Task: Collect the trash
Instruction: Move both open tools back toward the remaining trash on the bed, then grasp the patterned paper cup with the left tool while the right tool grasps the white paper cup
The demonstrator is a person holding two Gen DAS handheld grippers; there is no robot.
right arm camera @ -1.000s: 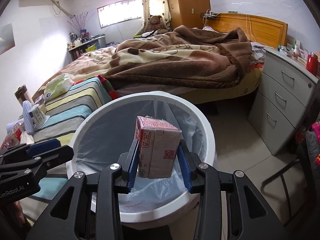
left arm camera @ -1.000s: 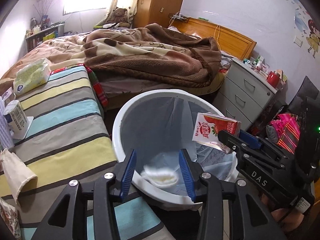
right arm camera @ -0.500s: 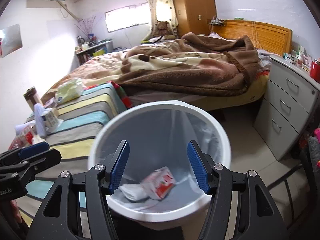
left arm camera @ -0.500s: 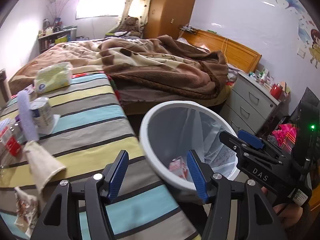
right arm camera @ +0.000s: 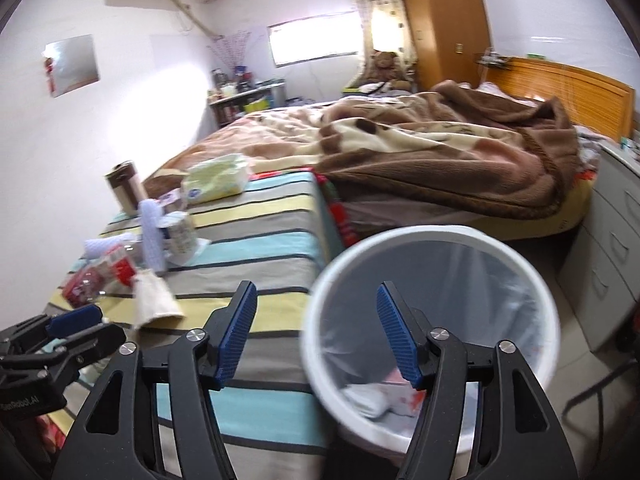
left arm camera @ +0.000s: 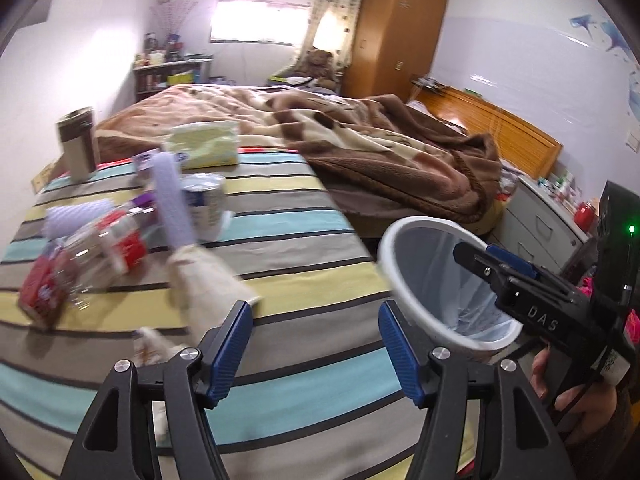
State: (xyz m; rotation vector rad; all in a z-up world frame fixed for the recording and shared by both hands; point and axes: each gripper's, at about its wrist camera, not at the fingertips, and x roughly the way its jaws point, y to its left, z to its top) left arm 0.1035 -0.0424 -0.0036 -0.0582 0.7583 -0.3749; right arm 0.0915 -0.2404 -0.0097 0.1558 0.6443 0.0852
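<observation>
**Two empty hand-held grippers between a trash bin and a cluttered striped tabletop**

The left hand-held gripper [left arm camera: 315, 342] is seen with its blue pads spread wide and nothing between them, poised over the striped tabletop [left arm camera: 280, 220]. The right hand-held gripper [right arm camera: 317, 330] is likewise spread and empty, held at the near rim of the white trash bin [right arm camera: 532, 280], which stands on the floor just beside the tabletop edge. Crumpled trash already lies at the bin's bottom.

Nearest the left pads, a cream paper cup [left arm camera: 212, 280] lies tipped on its side — its long axis runs diagonally, the open mouth turned toward the camera and to the right. A crushed clear bottle with a red label [left arm camera: 100, 252] lies farther left.

Both views are blurred. A hurried grasp could crush the soft cup or nudge it off the edge — and the lilac tube [left arm camera: 172, 200] standing behind it could be knocked over.
</observation>
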